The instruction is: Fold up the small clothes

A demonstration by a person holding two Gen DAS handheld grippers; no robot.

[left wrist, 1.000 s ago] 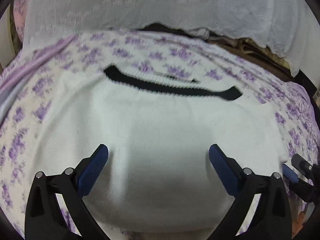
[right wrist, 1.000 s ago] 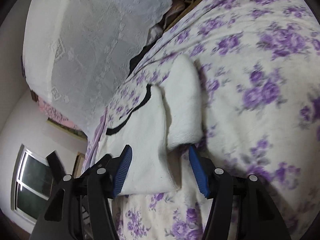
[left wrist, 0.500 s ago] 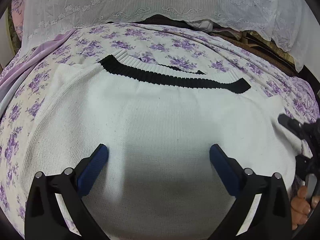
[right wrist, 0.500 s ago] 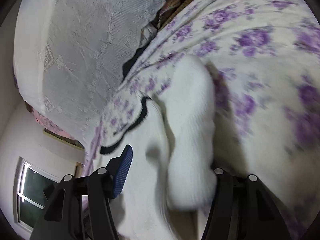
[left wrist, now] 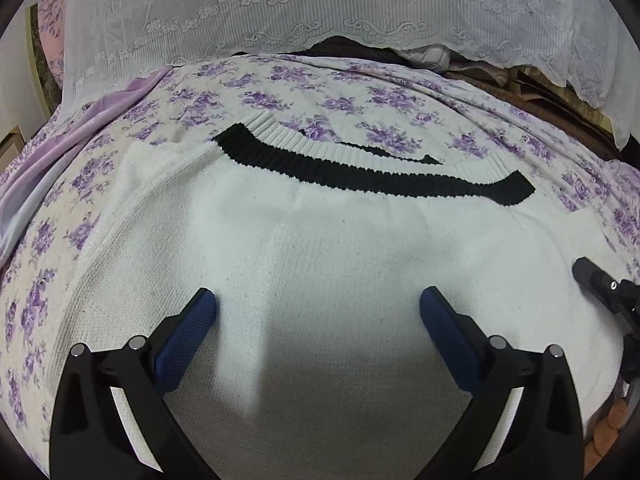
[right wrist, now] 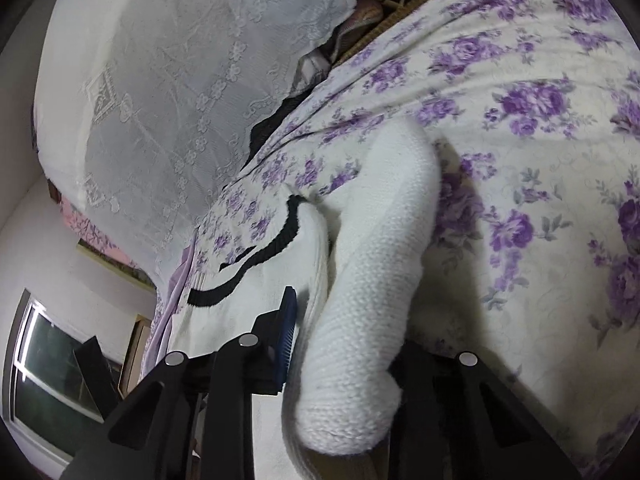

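Note:
A white knit sweater with a black-striped neckline lies flat on the floral bed, neck away from me. My left gripper is open and empty, its blue pads just above the sweater's body. My right gripper is shut on the sweater's white sleeve, which bunches up between its jaws; only the left blue pad shows. The right gripper's tip also shows at the right edge of the left wrist view.
The bed has a white sheet with purple flowers. A white lace curtain hangs at the far side, with dark clutter under it. A lilac cloth lies at the left. A window is at the left.
My right gripper moved onto the sleeve and closed on it, bunching it up. My left gripper stayed open over the sweater's body, shifting slightly.

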